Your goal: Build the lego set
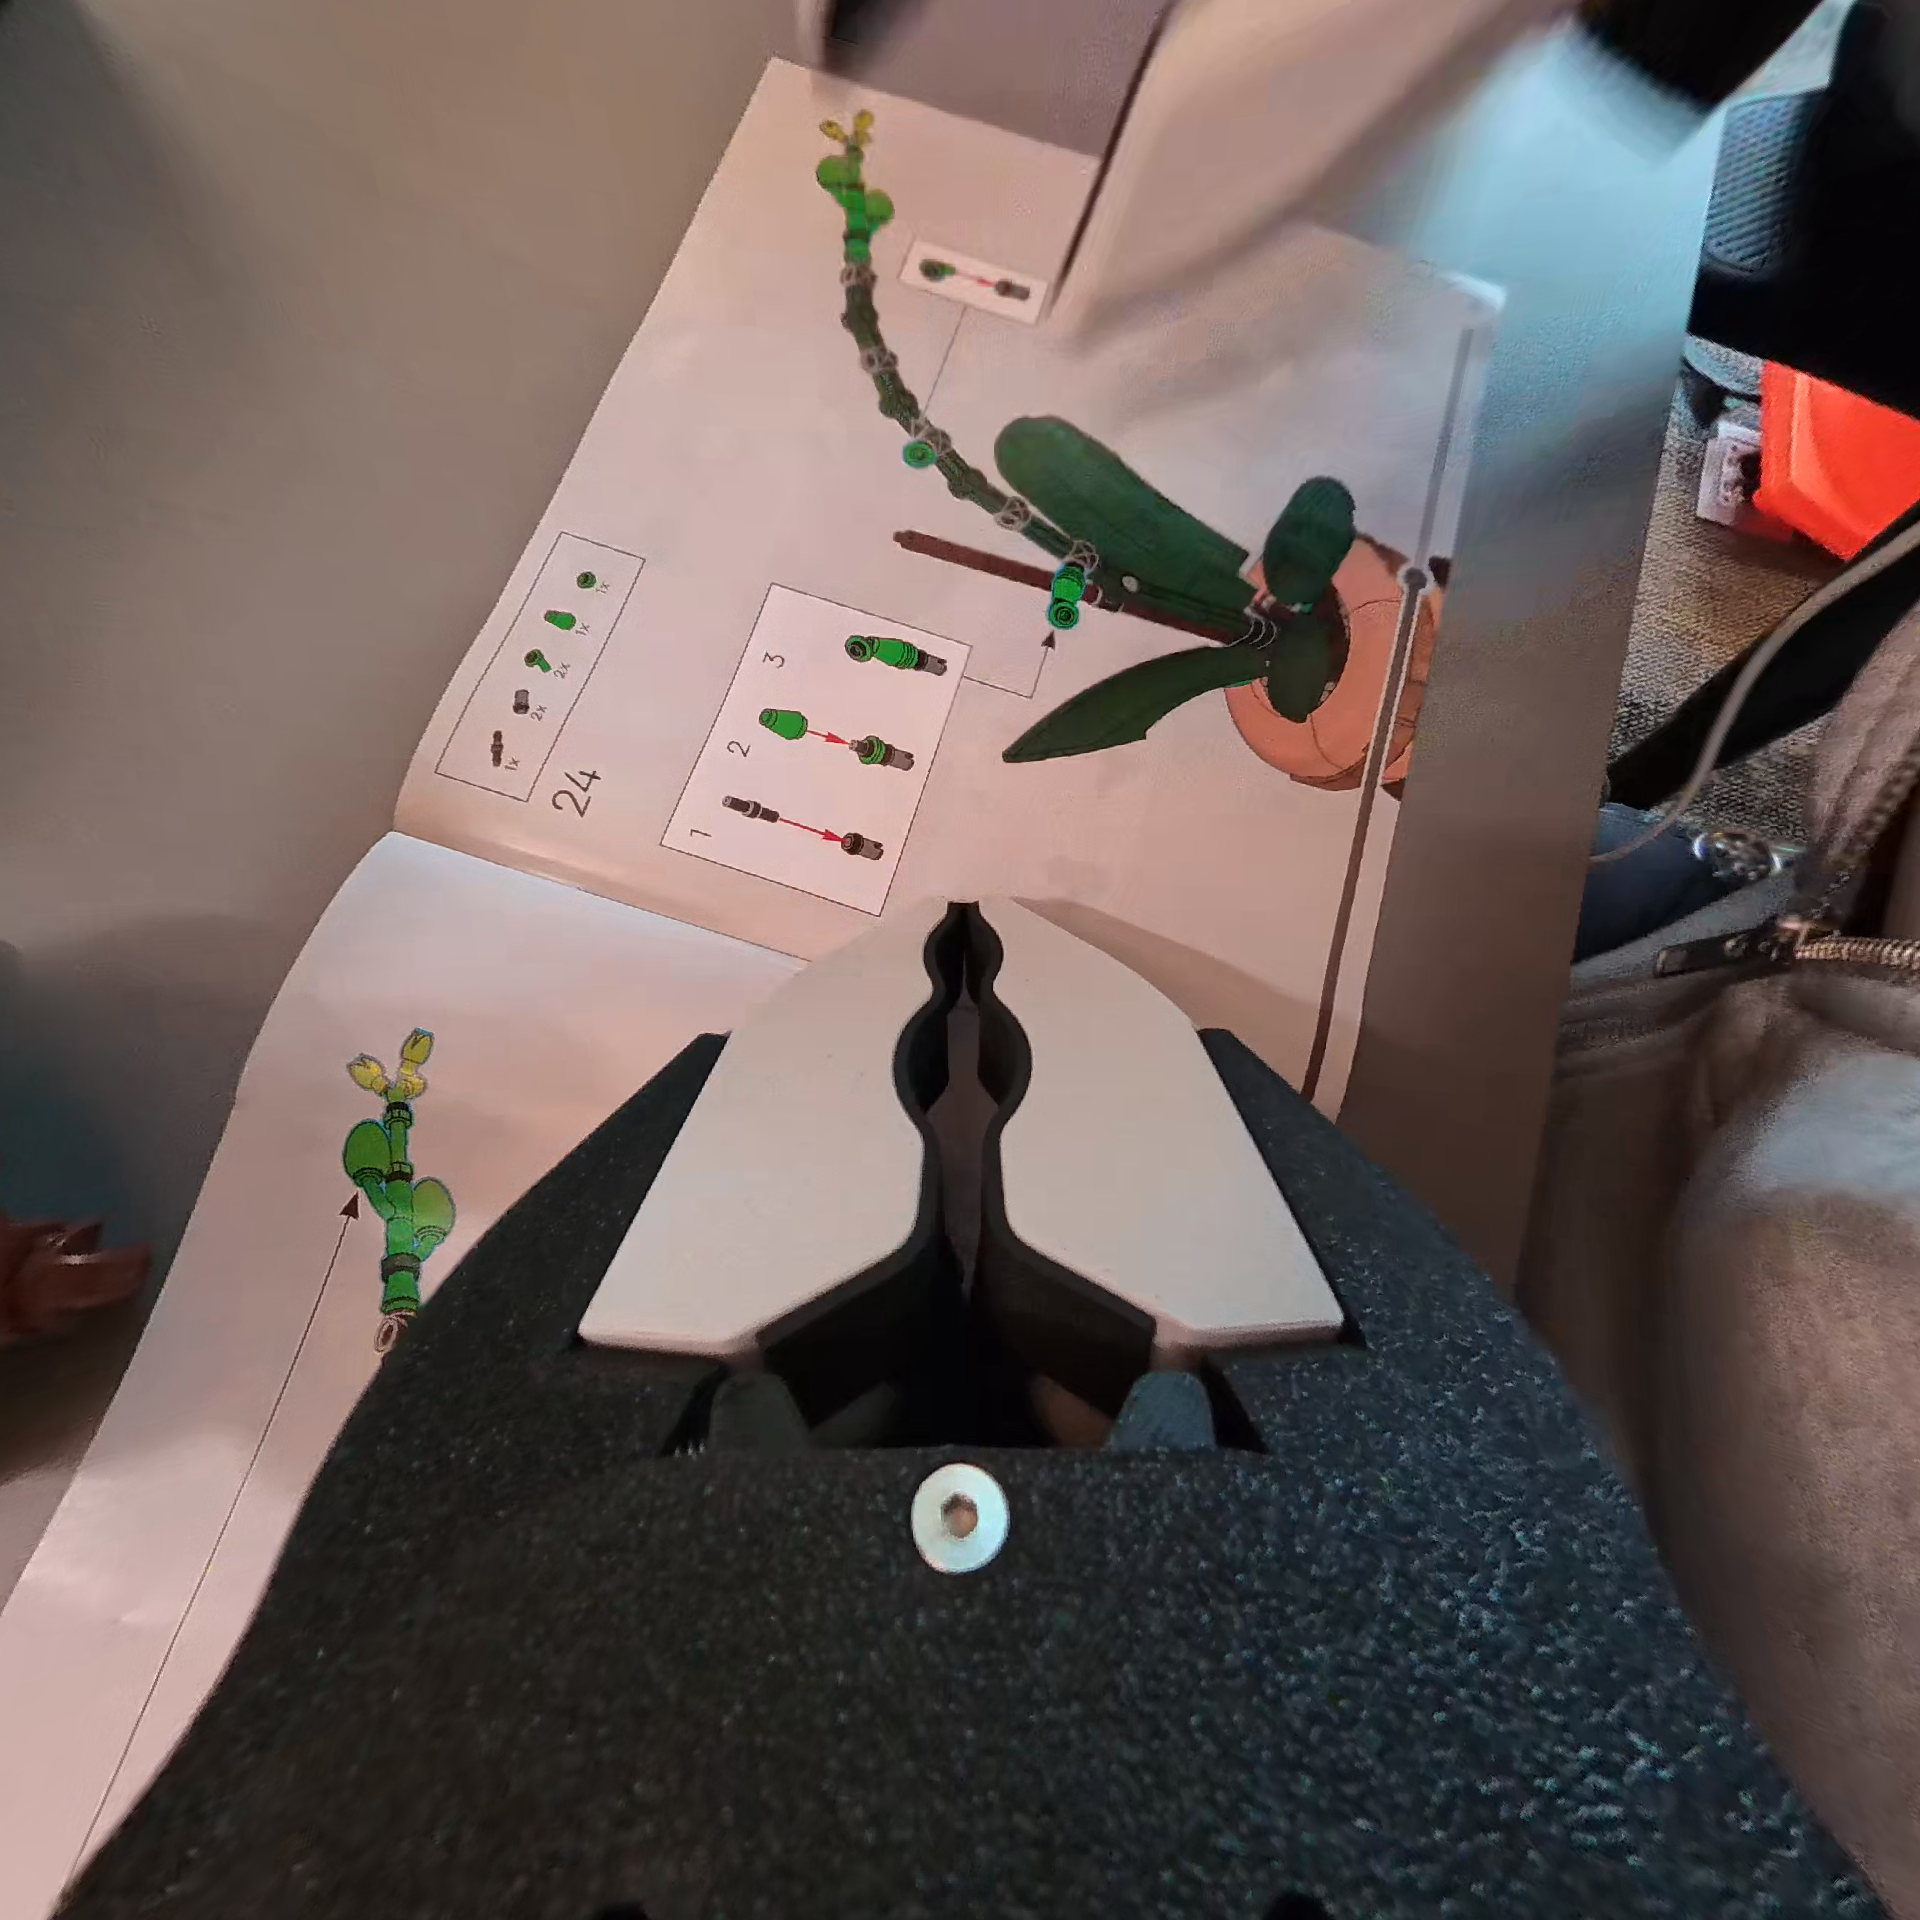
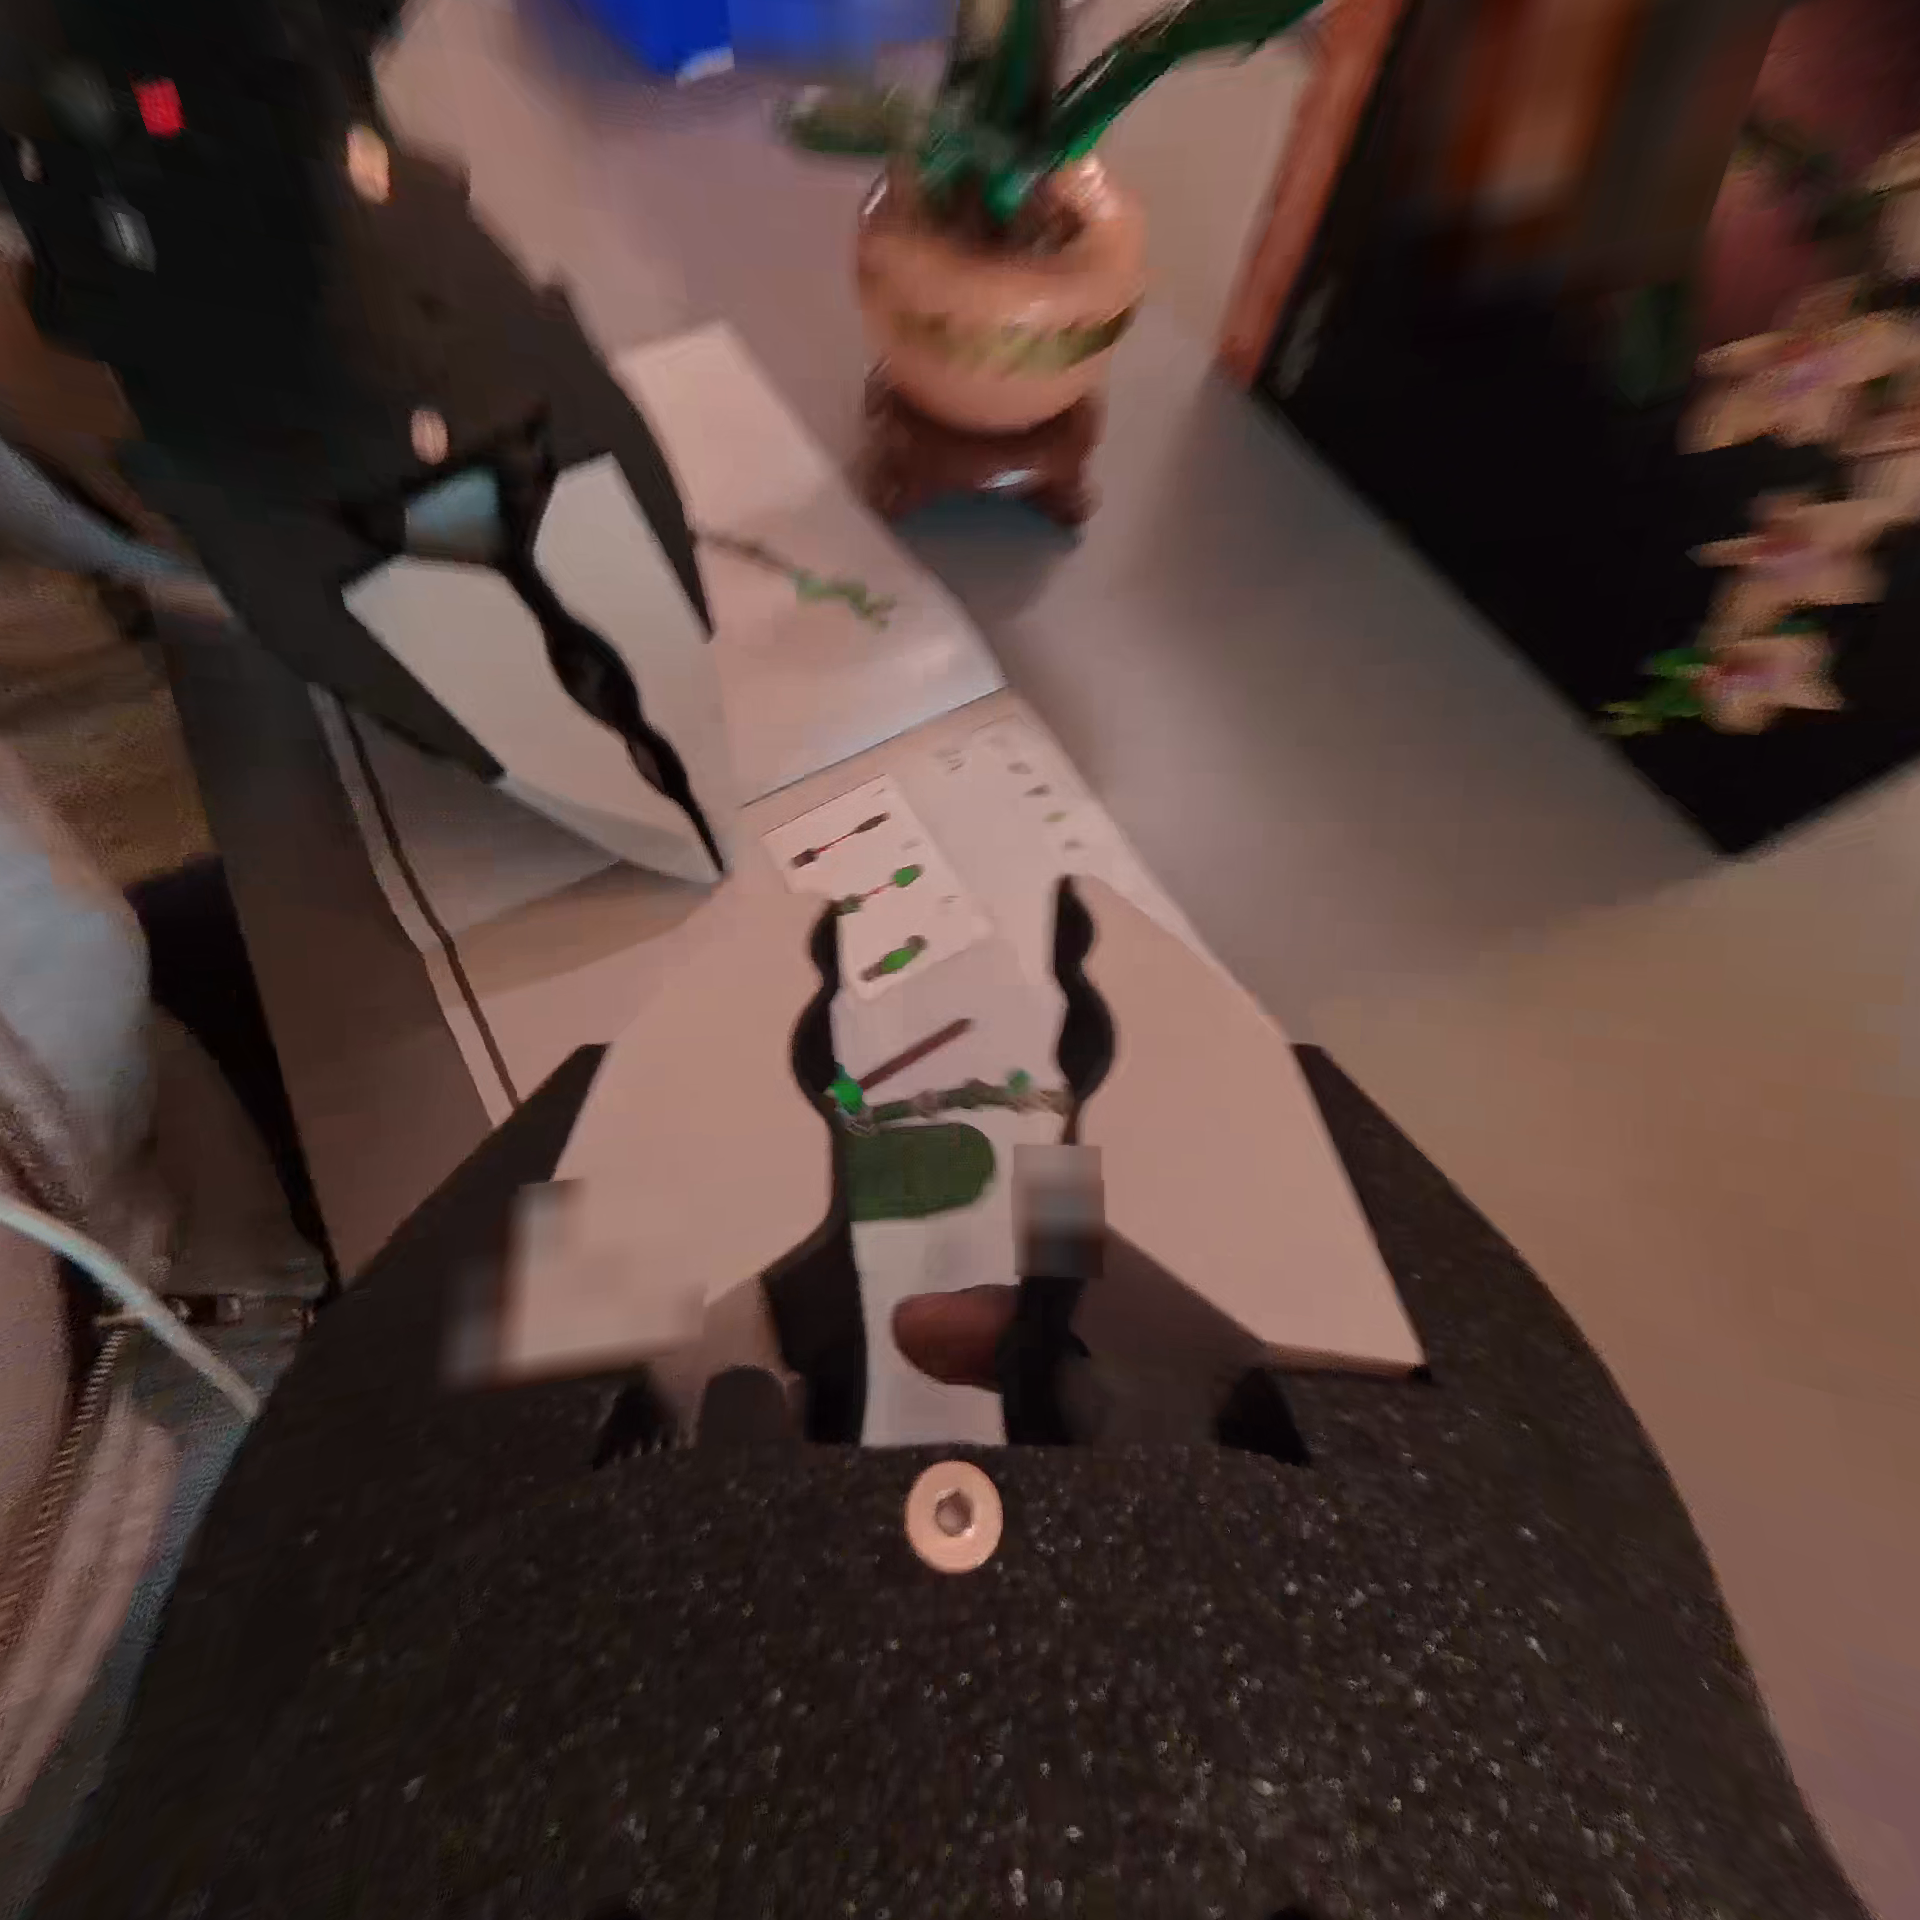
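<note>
Two hand-held grippers hover over an open instruction booklet (image 1: 1091, 416) that lies on a grey tabletop (image 1: 208, 416). The left hand-held gripper (image 1: 962, 914) is clenched, its two pale fingers (image 1: 831, 1122) meeting at the tips with nothing between them; the tips sit just above the lower part of the right-hand page, near a boxed set of three small assembly drawings (image 1: 821, 748). That page also carries a drawing of a green plant stem rising from a tan pot.

The right hand-held gripper (image 2: 948, 914) is released, its fingers (image 2: 717, 1101) standing well apart with only the printed page showing in the gap. Its view is blurred by motion. The left hand-held gripper shows there too, at upper left, tips together over the page.

Beyond the booklet stands a brick-built plant (image 2: 997, 270) with green leaves in a tan pot on a dark brown base. To the right lies a dark box (image 2: 1558, 520) printed with pale flowers. A person's grey zipped garment (image 1: 1766, 1143) fills the near edge of the left view.
</note>
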The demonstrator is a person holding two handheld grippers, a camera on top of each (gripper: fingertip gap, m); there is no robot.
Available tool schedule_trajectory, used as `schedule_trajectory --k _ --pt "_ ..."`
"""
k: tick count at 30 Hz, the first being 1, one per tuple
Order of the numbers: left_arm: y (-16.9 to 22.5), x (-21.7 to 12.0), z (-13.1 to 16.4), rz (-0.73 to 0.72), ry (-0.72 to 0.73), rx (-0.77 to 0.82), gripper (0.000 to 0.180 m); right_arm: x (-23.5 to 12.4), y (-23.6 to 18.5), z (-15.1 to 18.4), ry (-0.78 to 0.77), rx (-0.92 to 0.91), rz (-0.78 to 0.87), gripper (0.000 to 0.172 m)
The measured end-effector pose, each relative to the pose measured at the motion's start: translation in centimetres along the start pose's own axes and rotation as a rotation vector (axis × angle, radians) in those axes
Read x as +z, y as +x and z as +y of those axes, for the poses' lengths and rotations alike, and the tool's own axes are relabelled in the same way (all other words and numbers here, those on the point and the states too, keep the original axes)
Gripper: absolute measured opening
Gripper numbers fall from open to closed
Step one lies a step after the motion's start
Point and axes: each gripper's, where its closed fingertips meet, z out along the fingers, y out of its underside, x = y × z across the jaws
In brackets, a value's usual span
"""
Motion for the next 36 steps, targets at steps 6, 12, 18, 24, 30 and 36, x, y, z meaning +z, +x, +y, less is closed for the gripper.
schedule_trajectory --k 6,12,18,24,30,36 --pt "0.0 0.0 0.0 -0.029 -0.016 0.026 0.0 -18.1 8.5 2.8 -0.159 0.111 0.675 0.074" --pt "0.0 0.0 0.0 -0.068 -0.055 0.028 0.0 -24.9 10.4 12.3 -0.449 0.255 0.939 0.059" --pt "0.0 0.0 0.0 -0.143 -0.102 0.064 0.0 -22.9 10.1 15.2 -0.536 0.175 0.783 0.013" --pt "0.0 0.0 0.1 -0.147 -0.136 0.044 0.0 -21.5 8.3 14.2 -0.418 0.152 0.675 0.011" --pt "0.1 0.1 0.1 -0.135 -0.149 0.024 0.0 -17.8 4.6 11.5 -0.314 0.237 0.59 0.009" --pt "0.1 0.1 0.1 -0.106 -0.137 -0.022 0.0 -15.4 2.7 9.5 -0.249 0.297 0.572 0.011"
